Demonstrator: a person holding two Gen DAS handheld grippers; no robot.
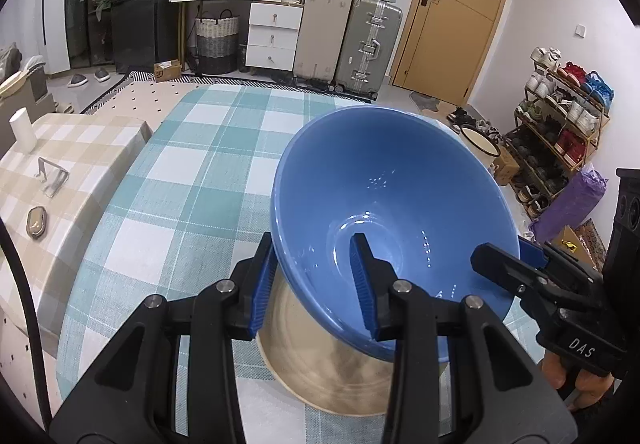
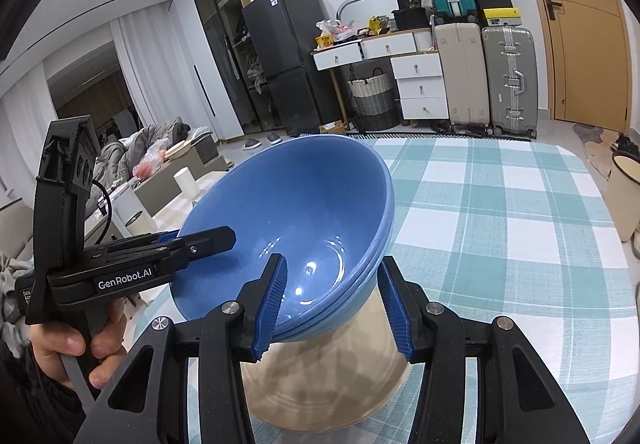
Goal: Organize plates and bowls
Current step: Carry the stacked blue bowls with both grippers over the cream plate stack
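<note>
On checked tablecloth [image 1: 192,172], stacked bowls [image 1: 400,196]

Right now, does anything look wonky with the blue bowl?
Yes. The blue bowl is tipped steeply instead of sitting flat, held over a beige plate on the checked table. The left gripper and right gripper each pinch its rim from opposite sides. Nothing has spilled or cracked.

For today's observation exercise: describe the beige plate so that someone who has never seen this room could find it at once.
Start at the table with the teal-and-white checked cloth. At its near edge, a blue bowl is held tilted by two sets of tongs, one on each side of its rim. The beige plate lies flat on the cloth right below that bowl: wide, shallow and sandy, not deep and blue.
</note>
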